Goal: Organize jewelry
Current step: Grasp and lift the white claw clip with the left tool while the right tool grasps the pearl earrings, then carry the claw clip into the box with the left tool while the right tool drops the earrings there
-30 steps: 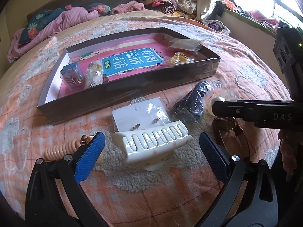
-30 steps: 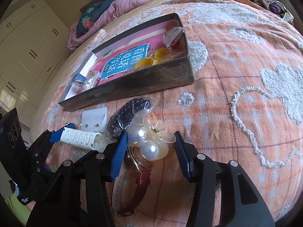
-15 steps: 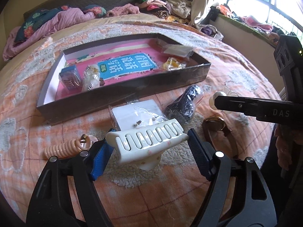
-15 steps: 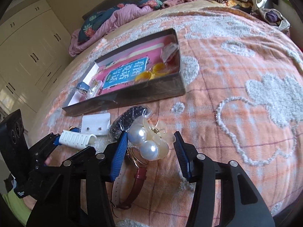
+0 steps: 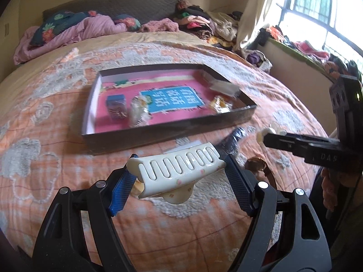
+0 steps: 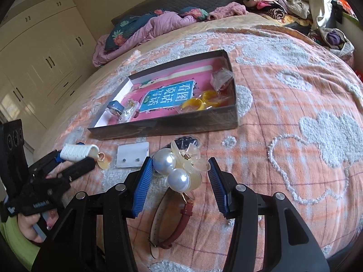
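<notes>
My left gripper (image 5: 179, 176) is shut on a white slotted claw clip (image 5: 179, 167), held by its two ends and lifted clear of the orange bedspread. My right gripper (image 6: 181, 170) is shut on a pearl flower clip (image 6: 174, 170), also off the bed. The open grey box (image 5: 172, 133) with a pink and blue liner lies ahead of both. In the right wrist view the left gripper (image 6: 68, 156) with the white clip (image 6: 77, 153) sits at the left. In the left wrist view the right gripper's finger (image 5: 295, 142) comes in from the right.
A watch with a red-brown strap (image 6: 172, 222) lies under my right gripper. An earring card (image 6: 132, 154), a dark beaded bag (image 5: 233, 138) and a peach coil (image 6: 104, 161) lie before the box. The box (image 6: 163, 124) holds a small blue case (image 5: 115, 105), yellow rings (image 6: 199, 102) and clear bags.
My left gripper's jaws closed on the white claw clip and lifted it off the bed. The right gripper rose with the pearl flower clip, leaving the watch on the bedspread.
</notes>
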Motion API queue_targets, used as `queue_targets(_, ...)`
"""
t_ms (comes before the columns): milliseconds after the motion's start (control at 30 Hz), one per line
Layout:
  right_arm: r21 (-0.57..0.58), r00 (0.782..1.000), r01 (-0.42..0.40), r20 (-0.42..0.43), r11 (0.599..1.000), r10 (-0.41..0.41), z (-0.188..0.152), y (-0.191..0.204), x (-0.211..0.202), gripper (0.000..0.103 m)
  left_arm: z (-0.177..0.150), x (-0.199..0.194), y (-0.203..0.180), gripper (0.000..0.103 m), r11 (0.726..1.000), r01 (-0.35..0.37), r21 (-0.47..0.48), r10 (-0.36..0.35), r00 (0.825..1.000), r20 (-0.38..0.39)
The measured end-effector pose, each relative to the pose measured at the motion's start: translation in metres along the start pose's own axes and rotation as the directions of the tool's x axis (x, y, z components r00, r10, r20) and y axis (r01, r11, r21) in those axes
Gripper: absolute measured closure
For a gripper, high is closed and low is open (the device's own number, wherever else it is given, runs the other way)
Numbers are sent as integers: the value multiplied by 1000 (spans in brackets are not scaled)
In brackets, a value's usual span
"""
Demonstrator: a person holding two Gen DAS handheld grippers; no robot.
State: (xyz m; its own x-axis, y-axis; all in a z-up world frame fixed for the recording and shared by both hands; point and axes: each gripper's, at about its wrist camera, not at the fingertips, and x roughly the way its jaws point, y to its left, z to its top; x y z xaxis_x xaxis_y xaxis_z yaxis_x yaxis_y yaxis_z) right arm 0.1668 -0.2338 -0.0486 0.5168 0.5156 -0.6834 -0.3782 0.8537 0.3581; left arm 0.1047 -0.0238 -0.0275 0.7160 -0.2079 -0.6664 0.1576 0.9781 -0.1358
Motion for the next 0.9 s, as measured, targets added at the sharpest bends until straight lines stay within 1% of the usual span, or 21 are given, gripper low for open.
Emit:
queue_targets(200, -33, 1000, 0, 14, 999, 1, 4, 9, -2, 55, 8, -7, 21, 35, 998, -37, -48, 38, 999, 29)
queue_targets(300, -46, 1000, 0, 19, 999, 1, 7, 13, -2, 55, 12, -10, 29, 34, 997, -57, -57, 60, 997, 43)
queue_targets(467, -70, 1000, -3, 30, 998, 5, 14, 19, -2, 55, 18, -13, 42, 34, 993, -75, -87, 80, 995, 60)
queue_targets(700, -95, 998, -2, 61, 995, 8, 28, 26, -3, 55, 29, -11, 47, 34, 992, -77, -99, 85, 994, 74)
queue_targets(900, -117, 995, 10, 96, 993, 1, 43, 31, -5, 55, 39, -1, 50, 34, 991, -71, -110, 78, 995, 66)
